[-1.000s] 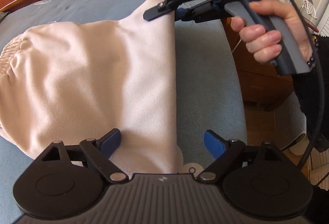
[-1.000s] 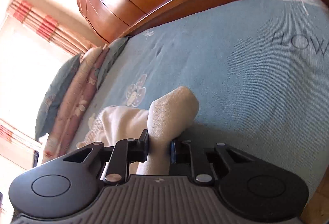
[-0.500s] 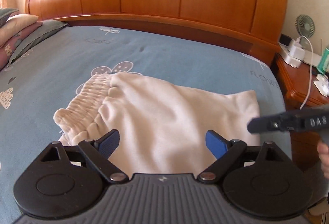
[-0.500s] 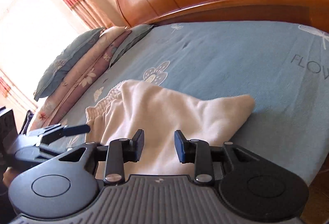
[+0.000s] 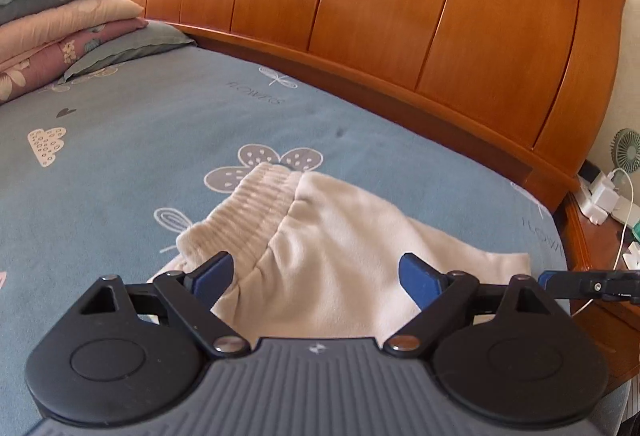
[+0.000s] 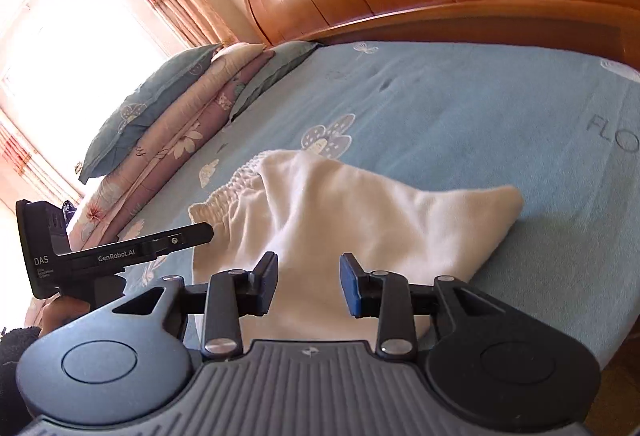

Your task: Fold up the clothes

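Garment: we see cream trousers (image 5: 340, 256) folded on the bed (image 5: 140, 156), near its headboard-side right corner, elastic waistband (image 5: 248, 212) toward the pillows (image 6: 172, 124).
Left gripper (image 5: 316, 276): wide open, holding nothing, above the near edge of the cloth.
Right gripper (image 6: 308, 280): partly open, empty, poised over the folded leg end.
Pose: we judge both level, fingers pointing toward the headboard (image 5: 380, 16).
Risk: pinching only the top layer could undo the fold.
Cause: thick plush layers lie loosely stacked.
Second risk: dragging could bunch the fabric toward the bed's right edge.
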